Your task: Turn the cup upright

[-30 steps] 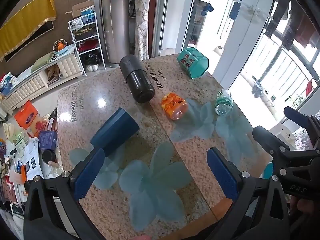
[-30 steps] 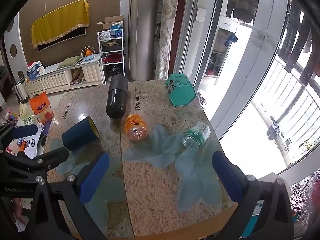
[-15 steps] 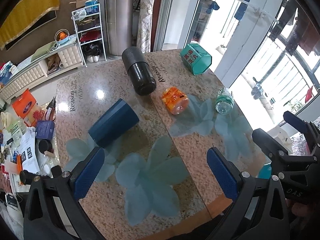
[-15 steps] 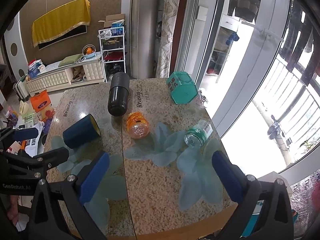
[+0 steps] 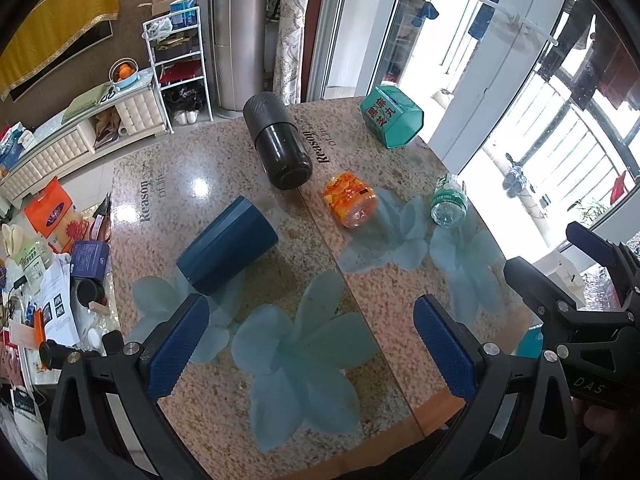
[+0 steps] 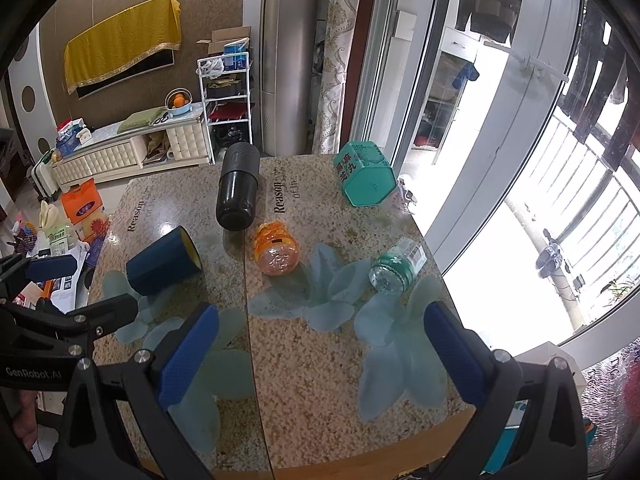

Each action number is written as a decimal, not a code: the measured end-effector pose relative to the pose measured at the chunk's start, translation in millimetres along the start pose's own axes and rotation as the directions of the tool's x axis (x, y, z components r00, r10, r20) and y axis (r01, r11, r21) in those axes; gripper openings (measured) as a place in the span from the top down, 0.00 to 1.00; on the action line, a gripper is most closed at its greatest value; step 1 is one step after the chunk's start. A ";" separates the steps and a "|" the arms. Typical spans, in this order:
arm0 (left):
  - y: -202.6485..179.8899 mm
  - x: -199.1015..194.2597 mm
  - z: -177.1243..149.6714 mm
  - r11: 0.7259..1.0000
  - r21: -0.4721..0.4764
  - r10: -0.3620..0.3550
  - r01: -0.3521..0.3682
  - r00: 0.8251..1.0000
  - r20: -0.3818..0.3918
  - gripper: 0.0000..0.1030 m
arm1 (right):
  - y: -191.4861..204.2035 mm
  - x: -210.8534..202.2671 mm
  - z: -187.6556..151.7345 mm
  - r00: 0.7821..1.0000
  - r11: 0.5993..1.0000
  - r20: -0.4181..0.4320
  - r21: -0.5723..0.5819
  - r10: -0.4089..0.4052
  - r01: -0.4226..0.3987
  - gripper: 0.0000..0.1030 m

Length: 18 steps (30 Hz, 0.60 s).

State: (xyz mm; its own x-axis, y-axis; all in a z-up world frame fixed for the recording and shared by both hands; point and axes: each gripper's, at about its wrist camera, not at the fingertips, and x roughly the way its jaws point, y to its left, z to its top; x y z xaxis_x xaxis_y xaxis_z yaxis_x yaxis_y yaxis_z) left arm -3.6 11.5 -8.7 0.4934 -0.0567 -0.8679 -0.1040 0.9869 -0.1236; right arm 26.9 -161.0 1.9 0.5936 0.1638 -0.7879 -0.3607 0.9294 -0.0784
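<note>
A dark blue cup (image 5: 228, 246) with a yellow inside lies on its side on the left half of the granite table (image 5: 248, 420). It also shows in the right wrist view (image 6: 164, 262), its mouth toward the table's middle. My left gripper (image 5: 310, 346) is open and empty, above the near edge, with the cup just beyond its left finger. My right gripper (image 6: 322, 354) is open and empty over the table's near right part. Each gripper shows at the edge of the other's view.
A black flask (image 5: 278, 148), an orange jar (image 5: 352, 200) and a green-capped clear bottle (image 5: 448, 206) lie on their sides further back. A teal box (image 5: 392, 116) lies at the far right corner. Cluttered floor lies left of the table; windows stand to the right.
Both grippers have drawn back and risen a little, so the table and its objects look smaller and farther. The cup and the other objects have not moved.
</note>
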 end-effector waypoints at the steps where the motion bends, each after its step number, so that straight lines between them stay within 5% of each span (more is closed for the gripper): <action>1: -0.3 0.1 0.1 1.000 0.000 -0.002 0.002 1.000 -0.001 0.00 | 0.0 -0.3 -0.1 1.000 1.000 0.000 -0.001 0.001 -0.001 0.00; 18: 14.7 16.2 -7.1 0.999 0.046 0.013 -0.010 0.998 -0.061 0.00 | 12.0 9.6 -2.1 0.998 0.998 -0.030 -0.017 0.058 -0.059 0.00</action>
State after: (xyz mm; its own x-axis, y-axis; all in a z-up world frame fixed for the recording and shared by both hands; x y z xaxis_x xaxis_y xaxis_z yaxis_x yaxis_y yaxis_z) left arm -3.3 24.0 -28.0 0.4383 -0.0532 -0.8972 -0.0692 0.9933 -0.0927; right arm 26.8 -148.9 -7.9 0.5494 0.2076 -0.8094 -0.4069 0.9125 -0.0422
